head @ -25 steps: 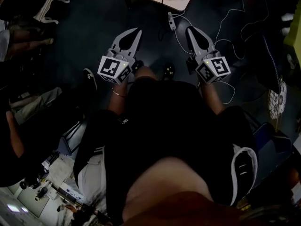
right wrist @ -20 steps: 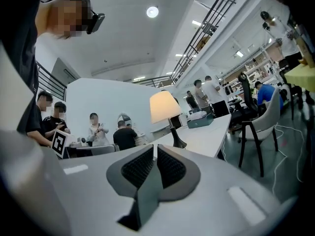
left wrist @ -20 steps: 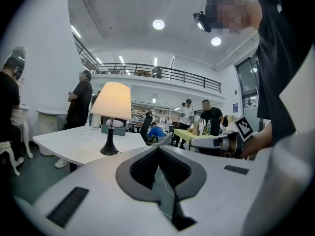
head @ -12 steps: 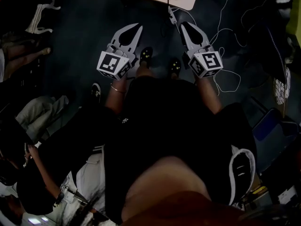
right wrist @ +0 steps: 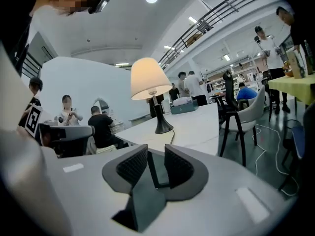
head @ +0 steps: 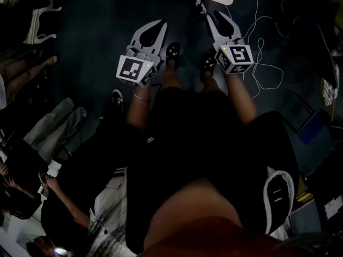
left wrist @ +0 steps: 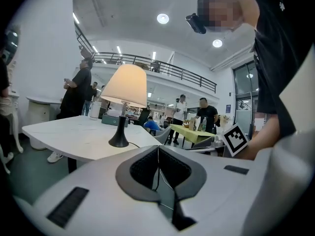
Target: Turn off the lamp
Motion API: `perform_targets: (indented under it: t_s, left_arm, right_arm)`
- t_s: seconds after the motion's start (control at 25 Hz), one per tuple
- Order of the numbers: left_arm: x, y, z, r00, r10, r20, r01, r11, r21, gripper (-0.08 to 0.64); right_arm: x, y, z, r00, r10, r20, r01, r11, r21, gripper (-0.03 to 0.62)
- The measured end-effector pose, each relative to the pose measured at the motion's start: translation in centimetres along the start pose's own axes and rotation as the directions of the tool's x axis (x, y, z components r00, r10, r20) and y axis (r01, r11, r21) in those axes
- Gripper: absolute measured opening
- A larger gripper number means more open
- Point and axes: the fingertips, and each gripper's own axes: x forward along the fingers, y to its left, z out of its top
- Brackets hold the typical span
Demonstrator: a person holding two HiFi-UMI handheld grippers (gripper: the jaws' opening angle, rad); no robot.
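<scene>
The lamp [left wrist: 124, 85] is lit on the surface [left wrist: 69, 134] well ahead of the jaws, so switching it off remains; the left gripper [left wrist: 158, 154] is closed and empty, while the right gripper [right wrist: 155, 156] has just been opening to a narrow, empty gap.

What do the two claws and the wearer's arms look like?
The left claw and right claw are pale grey tapered shells with dark ribbed pads. Each carries a white cube with black square markers. There is a thin bracelet on the left wrist, and the wearer has a dark top with bare forearms. The right claw's jaws have just been opening, with nothing between them.
</scene>
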Motion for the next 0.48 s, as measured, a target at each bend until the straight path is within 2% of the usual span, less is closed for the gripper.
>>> perform_targets:
  t_s: [0.2,0.36,0.48]
  left_arm:
    - [-0.7,1.3,-1.7,1.000,-0.002,-0.014,0.002,1.000,0.028,0.008]
    - [-1.0,2.0,-1.6,1.000,0.025,-0.012,-0.025,1.000,-0.009,0.008]
    - [-1.2,2.6,-3.0,0.999,0.018,-0.030,-0.019,1.000,-0.013,0.008]
  right_arm:
    - [1.7,-1.0,-2.3,0.998,-0.043,-0.044,0.044,0.999,0.032,0.097]
    - [3.6,-1.4,-4.2,0.996,-0.064,-0.064,0.066,0.997,0.028,0.137]
    - [5.5,-2.0,-5.4,0.994,-0.080,-0.079,0.082,0.996,0.022,0.137]
